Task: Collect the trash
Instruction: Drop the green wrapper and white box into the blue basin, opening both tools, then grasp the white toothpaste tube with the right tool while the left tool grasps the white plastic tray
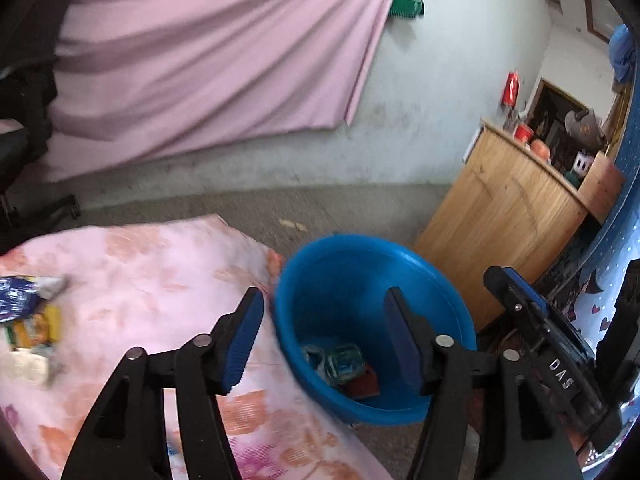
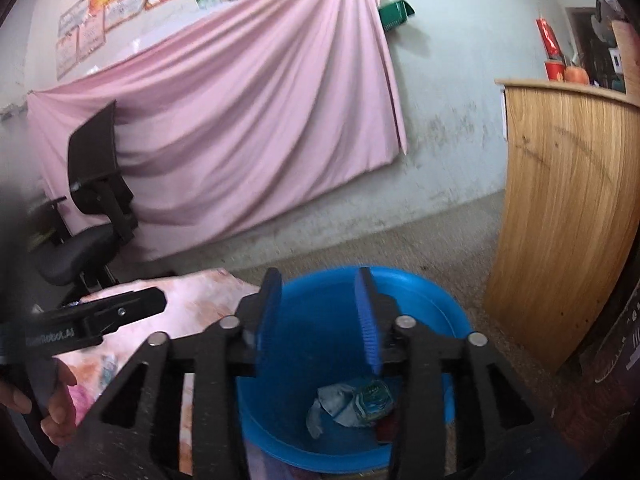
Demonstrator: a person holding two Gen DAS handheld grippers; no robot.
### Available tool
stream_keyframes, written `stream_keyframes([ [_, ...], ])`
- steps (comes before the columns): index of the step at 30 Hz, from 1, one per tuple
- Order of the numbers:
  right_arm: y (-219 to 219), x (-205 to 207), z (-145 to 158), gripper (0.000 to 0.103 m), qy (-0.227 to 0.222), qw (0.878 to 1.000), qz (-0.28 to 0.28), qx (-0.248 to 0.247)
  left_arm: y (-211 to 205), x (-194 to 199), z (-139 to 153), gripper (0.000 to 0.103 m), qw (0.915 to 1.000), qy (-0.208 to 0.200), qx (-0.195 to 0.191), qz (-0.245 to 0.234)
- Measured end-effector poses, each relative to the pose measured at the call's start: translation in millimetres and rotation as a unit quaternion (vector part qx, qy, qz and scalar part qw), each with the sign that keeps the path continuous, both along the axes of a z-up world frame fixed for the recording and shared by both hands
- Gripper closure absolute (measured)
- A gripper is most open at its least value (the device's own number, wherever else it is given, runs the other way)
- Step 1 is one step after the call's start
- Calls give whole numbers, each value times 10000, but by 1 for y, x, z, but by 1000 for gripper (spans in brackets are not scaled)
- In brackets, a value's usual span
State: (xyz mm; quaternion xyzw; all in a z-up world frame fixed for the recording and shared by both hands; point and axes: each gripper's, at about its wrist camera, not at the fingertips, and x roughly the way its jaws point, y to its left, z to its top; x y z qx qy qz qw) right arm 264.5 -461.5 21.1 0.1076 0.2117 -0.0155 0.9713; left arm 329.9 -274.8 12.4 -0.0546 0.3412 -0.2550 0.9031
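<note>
Two fisheye views from hand-held grippers, both looking down toward a blue plastic bucket on a grey floor.

Left wrist view: left gripper at lower centre, blue-padded jaws spread wide, nothing between them. Bucket at centre, just beside the edge of a pink floral cloth covering the lower left. Inside the bucket, at the bottom: a crumpled bluish-green wrapper and a small dark red piece. More trash at far left on the cloth: a blue-and-white wrapper and a blurred heap of yellow-and-white packets. Right gripper's black body visible at lower right.

Right wrist view: right gripper at lower centre, directly above the bucket, jaws parted and empty. Same crumpled wrapper and red piece lying on the bucket floor. A hand at lower left holding the other gripper's handle.

Background in both: pink draped curtain on a pale wall, wooden cabinet at right, black office chair at left.
</note>
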Motion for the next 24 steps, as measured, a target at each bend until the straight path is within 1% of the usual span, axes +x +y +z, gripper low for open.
stream_keyframes([
  [2,10,-4,10,32,-219,9998,31,-14,17,-9,8,46,9997,-220,-18,141],
  [3,14,-6,15,24,-316,9995,48,-5,26,-13,13,42,9992,-327,-30,214],
  [4,19,-7,19,15,-423,9991,65,16,37,-19,18,29,9984,-460,-59,318],
  [5,25,-10,25,10,-562,9984,78,49,48,-24,22,22,9973,-585,-89,429],
  [6,29,-11,28,0,-653,9978,93,72,57,-29,26,18,9962,-686,-113,515],
  [8,42,-15,37,0,-907,9957,173,122,79,-39,34,16,9932,-901,-207,703],
  [9,47,-16,41,0,-1004,9946,212,128,92,-44,39,7,9915,-994,-209,814],
  [10,54,-18,45,0,-1140,9930,284,127,101,-49,41,2,9891,-1102,-190,961],
  [12,66,-21,52,0,-1382,9896,391,94,123,-62,49,2,9816,-1424,-179,1259],
  [18,108,-30,66,0,-1902,9786,782,-48,171,-95,61,2,9638,-2022,90,1737],
  [22,134,-38,70,0,-2226,9698,978,-178,195,-112,55,2,9514,-2344,207,1986],
  [24,146,-41,70,0,-2310,9667,1072,-268,206,-118,51,2,9467,-2444,239,2084],
])
